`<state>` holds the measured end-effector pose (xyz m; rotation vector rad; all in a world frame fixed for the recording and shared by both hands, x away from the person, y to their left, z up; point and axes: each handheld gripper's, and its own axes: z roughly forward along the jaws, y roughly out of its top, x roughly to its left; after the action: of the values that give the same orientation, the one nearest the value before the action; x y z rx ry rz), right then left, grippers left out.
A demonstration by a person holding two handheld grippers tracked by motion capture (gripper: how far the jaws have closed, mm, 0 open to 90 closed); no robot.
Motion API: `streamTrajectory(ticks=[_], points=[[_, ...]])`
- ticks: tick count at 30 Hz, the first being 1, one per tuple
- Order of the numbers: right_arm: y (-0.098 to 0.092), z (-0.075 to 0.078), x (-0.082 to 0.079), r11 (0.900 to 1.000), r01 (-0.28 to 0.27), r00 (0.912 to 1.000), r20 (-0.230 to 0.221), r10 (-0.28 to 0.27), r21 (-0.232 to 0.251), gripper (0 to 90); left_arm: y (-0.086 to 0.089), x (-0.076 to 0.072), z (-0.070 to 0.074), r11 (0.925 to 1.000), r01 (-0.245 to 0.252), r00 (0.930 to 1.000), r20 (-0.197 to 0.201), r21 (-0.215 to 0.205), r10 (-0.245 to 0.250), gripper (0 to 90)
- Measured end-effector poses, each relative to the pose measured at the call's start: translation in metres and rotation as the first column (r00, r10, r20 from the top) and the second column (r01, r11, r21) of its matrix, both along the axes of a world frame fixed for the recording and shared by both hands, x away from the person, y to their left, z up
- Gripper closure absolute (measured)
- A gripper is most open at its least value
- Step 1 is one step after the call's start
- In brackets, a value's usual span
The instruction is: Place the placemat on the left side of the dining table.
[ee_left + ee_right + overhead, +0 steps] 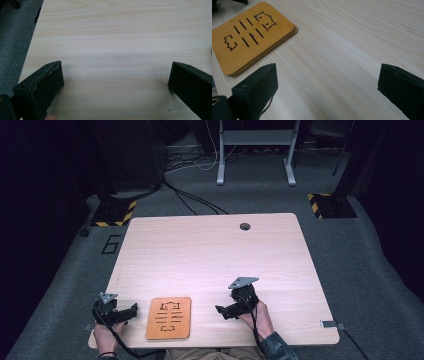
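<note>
The bamboo trivet (169, 318) lies flat at the lower centre of the high view, between the left gripper (131, 310) and right gripper (220, 310), touching neither. Its cut-out pattern, perhaps cat faces, reads clearly in the right gripper view (252, 35). Both grippers' jaws stand spread over bare surface (120, 50).

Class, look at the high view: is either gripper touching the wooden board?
No: the wooden board lies apart between the left gripper and right gripper.

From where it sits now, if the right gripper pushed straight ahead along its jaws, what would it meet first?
Probably nothing at first: between the open jaws of the right gripper lies bare pale wooden table. The orange bamboo board with cut-out slots sits off to the left of that line, so it would likely be missed.
</note>
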<state>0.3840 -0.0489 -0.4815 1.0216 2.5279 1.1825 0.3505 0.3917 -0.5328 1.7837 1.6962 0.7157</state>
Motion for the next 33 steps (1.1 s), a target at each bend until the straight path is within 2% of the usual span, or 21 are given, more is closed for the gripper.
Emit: streamTrajectory(ticks=[4, 7, 18, 26, 29, 33], points=[[0.011, -0.002, 0.003, 1.0, -0.015, 0.9997, -0.019, 0.015, 0.007, 2.1, 0.0, 0.0, 0.0, 1.0, 0.0, 1.0, 0.0, -0.001, 0.0, 0.0], [0.016, -0.003, 0.003, 1.0, -0.025, 0.9995, -0.017, 0.025, 0.006, 2.2, 0.0, 0.0, 0.0, 1.0, 0.0, 1.0, -0.001, -0.001, 0.0, 0.0], [0.046, -0.014, 0.01, 0.997, -0.078, 0.9956, -0.053, 0.077, -0.016, 2.2, 0.0, 0.0, 0.0, 1.0, 0.0, 1.0, -0.001, -0.001, 0.0, 0.0], [0.075, -0.019, 0.016, 0.994, -0.11, 0.9917, -0.07, 0.108, -0.028, 2.2, 0.0, 0.0, 0.0, 1.0, 0.0, 1.0, 0.0, -0.001, 0.0, 0.0], [0.09, -0.025, 0.018, 0.992, -0.119, 0.9898, -0.084, 0.115, -0.046, 2.2, 0.0, 0.0, 0.0, 1.0, 0.0, 1.0, -0.001, -0.001, 0.0, 0.0], [0.099, -0.031, 0.02, 0.991, -0.126, 0.9883, -0.093, 0.121, -0.052, 2.3, 0.0, 0.0, 0.0, 1.0, 0.0, 1.0, 0.0, 0.0, 0.0, 0.0]])
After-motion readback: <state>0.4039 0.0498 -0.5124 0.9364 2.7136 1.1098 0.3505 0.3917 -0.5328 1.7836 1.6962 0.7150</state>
